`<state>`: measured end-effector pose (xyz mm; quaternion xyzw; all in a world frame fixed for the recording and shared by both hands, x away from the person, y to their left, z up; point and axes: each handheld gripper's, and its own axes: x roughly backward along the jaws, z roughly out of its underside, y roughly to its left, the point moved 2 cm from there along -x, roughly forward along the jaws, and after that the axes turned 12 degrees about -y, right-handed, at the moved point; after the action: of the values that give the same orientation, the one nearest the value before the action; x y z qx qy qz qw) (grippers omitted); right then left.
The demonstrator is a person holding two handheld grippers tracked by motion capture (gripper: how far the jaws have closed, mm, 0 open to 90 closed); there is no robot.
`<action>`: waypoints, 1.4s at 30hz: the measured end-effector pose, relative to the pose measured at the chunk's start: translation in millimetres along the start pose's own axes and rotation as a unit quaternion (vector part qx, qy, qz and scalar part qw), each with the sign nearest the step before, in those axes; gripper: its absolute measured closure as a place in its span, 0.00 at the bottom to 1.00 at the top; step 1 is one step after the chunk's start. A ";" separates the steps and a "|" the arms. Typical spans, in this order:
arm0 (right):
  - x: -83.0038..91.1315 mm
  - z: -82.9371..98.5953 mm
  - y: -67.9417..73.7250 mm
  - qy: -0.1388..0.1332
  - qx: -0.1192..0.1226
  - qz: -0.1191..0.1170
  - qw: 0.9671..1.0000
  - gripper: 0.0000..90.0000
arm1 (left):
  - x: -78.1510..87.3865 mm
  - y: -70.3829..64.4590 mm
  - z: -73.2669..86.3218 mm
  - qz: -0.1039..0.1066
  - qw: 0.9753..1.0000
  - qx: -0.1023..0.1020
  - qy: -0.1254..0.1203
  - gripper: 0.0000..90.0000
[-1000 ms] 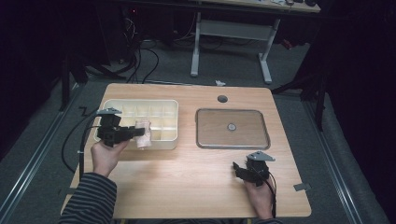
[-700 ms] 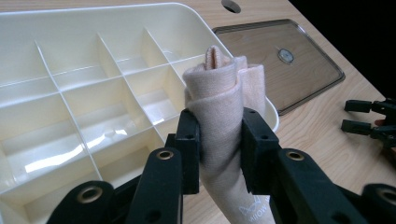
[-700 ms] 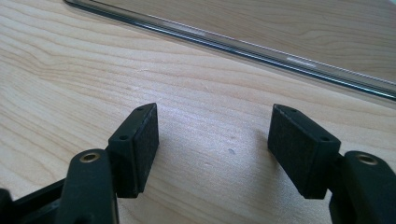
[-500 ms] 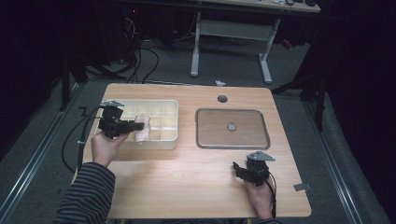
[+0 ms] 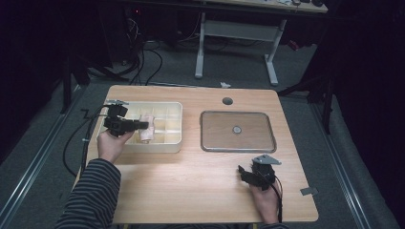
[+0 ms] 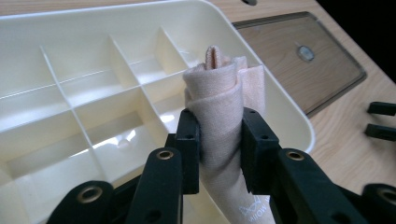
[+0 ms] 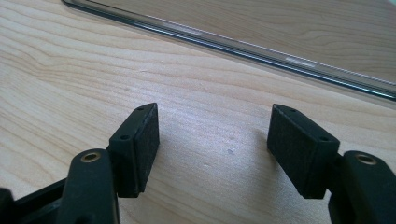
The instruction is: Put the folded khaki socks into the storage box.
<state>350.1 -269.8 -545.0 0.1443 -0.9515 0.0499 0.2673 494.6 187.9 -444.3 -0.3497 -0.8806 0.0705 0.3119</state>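
Peach-coloured fabric, a rolled cloth point(image 6: 223, 121), is the thing in hand. Near its lower end, in the left gripper view, faint white print shows with a small crown-like mark, but the letters are too small and cut off to read. The left gripper point(image 6: 219, 149) is clamped on the roll about midway along it, its two black pads pressed into the fabric from either side so the roll pinches in between them. The roll's long axis runs along the jaws and away from the hand: its coiled end points forward and up, out past the fingertips, while its other end drops below the picture's edge.

The roll hangs over a cream plastic organiser box point(image 6: 70, 70) whose inside is split by thin walls into many small compartments; the roll's tip lies above the compartments near the box's rim, though which one I cannot tell. In the high view the cloth point(image 5: 147, 128) sits over the middle of the box point(image 5: 172, 125), lying roughly crosswise to the table's front edge, with the left gripper point(image 5: 136, 125) reaching in from the box's left side.

Just beside the box, to its right on the wooden table point(image 5: 191, 191), lies a flat clear lid point(image 5: 237, 131) with a round mark at its centre.

Well apart, near the table's front right, the right gripper point(image 7: 212, 149) rests low over bare wood, its jaws spread wide with nothing between them.
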 end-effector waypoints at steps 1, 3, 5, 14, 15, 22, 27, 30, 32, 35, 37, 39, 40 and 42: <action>0.0 0.0 0.0 0.000 0.000 0.000 1.000 0.38 | -2.3 2.8 1.8 -0.006 1.000 -0.004 0.006 0.80; 0.0 0.0 0.0 0.000 0.000 0.000 1.000 0.38 | -4.0 6.2 3.2 -0.005 1.000 0.001 0.007 0.80; 0.0 0.0 0.0 0.000 0.000 0.000 1.000 0.38 | -5.8 8.5 4.4 -0.003 1.000 0.007 0.009 0.80; 0.0 0.0 0.0 0.000 0.000 0.000 1.000 0.38 | -8.7 15.3 11.3 0.001 1.000 0.010 0.018 0.80; 0.0 0.0 0.0 0.000 0.000 0.000 1.000 0.38 | -8.8 15.5 11.9 0.000 1.000 0.010 0.017 0.80; 0.0 0.0 0.0 0.000 0.000 0.000 1.000 0.38 | -7.7 16.3 15.0 -0.015 1.000 -0.003 0.014 0.80; 0.0 0.0 0.0 0.000 0.000 0.000 1.000 0.38 | -7.0 14.8 18.3 -0.031 0.999 -0.018 0.014 0.80; 0.0 0.0 0.1 0.000 0.000 0.000 1.000 0.38 | -8.1 15.8 19.9 -0.031 0.999 -0.020 0.020 0.80; 0.0 0.0 0.1 0.000 0.000 0.000 1.000 0.38 | -10.2 17.4 21.2 -0.032 0.999 -0.021 0.026 0.80; 0.0 0.0 0.0 0.000 0.000 0.000 1.000 0.38 | -11.2 16.9 21.5 -0.033 0.999 -0.022 0.029 0.80; 0.0 0.0 0.1 0.000 0.000 0.000 1.000 0.38 | -12.0 16.0 22.4 -0.035 0.999 -0.025 0.033 0.80; 0.0 0.0 0.0 0.000 0.001 0.000 1.000 0.38 | -12.3 16.7 22.6 -0.036 0.998 -0.027 0.036 0.80; 0.0 0.0 0.0 0.000 0.001 0.000 1.000 0.38 | -12.5 17.2 22.7 -0.036 0.998 -0.026 0.037 0.80; 0.0 0.0 0.0 0.000 0.000 0.000 1.000 0.38 | -12.9 17.3 22.9 -0.037 0.998 -0.026 0.037 0.80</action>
<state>350.1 -269.8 -545.0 0.1447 -0.9514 0.0502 0.2674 498.0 194.4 -474.9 -0.3274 -0.8822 0.0232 0.3377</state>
